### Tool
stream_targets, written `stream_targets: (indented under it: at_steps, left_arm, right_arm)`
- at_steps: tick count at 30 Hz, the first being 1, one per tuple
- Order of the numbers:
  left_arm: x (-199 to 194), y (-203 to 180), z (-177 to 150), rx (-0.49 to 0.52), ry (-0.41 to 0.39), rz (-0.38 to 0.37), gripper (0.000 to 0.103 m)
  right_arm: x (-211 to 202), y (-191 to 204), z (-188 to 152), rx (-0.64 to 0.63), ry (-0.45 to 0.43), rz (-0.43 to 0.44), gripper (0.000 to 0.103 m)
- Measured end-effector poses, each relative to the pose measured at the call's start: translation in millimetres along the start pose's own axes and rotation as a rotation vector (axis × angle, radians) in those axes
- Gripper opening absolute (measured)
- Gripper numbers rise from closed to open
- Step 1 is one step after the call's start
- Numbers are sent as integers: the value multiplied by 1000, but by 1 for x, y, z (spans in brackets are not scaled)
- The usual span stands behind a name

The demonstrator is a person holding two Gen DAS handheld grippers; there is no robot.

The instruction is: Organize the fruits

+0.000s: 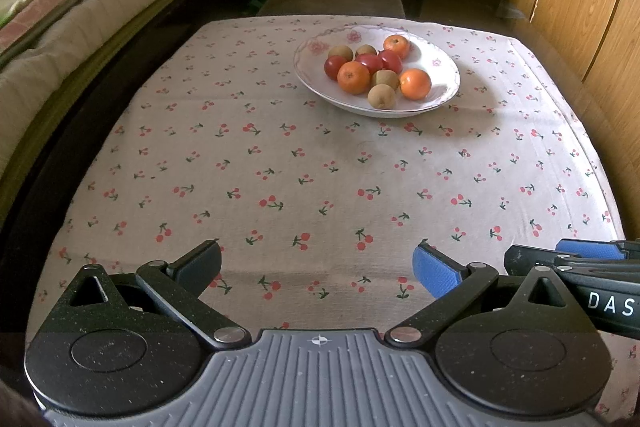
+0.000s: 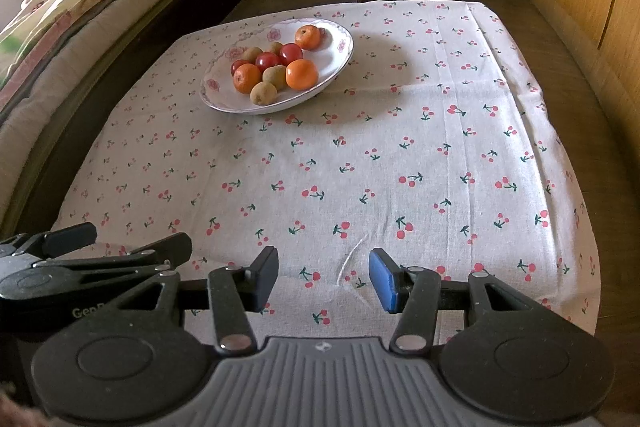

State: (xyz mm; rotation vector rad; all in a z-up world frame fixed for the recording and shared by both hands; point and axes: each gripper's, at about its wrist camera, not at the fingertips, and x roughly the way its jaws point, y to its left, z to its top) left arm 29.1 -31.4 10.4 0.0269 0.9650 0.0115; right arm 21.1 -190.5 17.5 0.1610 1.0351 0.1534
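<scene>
A low table covered by a cherry-print cloth [image 1: 320, 167] fills both wrist views. Toward the far end sits a white plate [image 1: 440, 95] with pink flower trim, at about one o'clock in the left wrist view and eleven o'clock in the right wrist view.

All the fruit visible lies on this plate in one mixed cluster: three oranges [image 1: 353, 77], red round fruits [image 1: 390, 61] that may be tomatoes or plums, and brown kiwi-like fruits [image 1: 381, 96]. They touch one another with no grouping by kind. No fruit lies on the cloth and no second dish is in view. If organizing means sorting by kind, that work appears not yet begun; if it means gathering fruit onto the plate, it looks complete.

The left gripper [image 1: 316, 269] hovers low at the near edge of the table, at six o'clock, aimed forward at the plate. Its fingers are spread wide and grasp nothing.

The right gripper [image 2: 323, 277] hangs just beside it at the same near edge, also pointing forward. Its fingers stand apart, more narrowly, with only cloth between them.

Both are well apart from the plate.
</scene>
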Motion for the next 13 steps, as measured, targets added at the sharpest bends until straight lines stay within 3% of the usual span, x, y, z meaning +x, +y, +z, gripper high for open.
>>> stream_targets:
  at_steps: [13]
  left_arm:
    - [-1, -3, -1, 16, -9, 29, 103]
  right_arm:
    - [0, -1, 0, 1, -3, 4, 53]
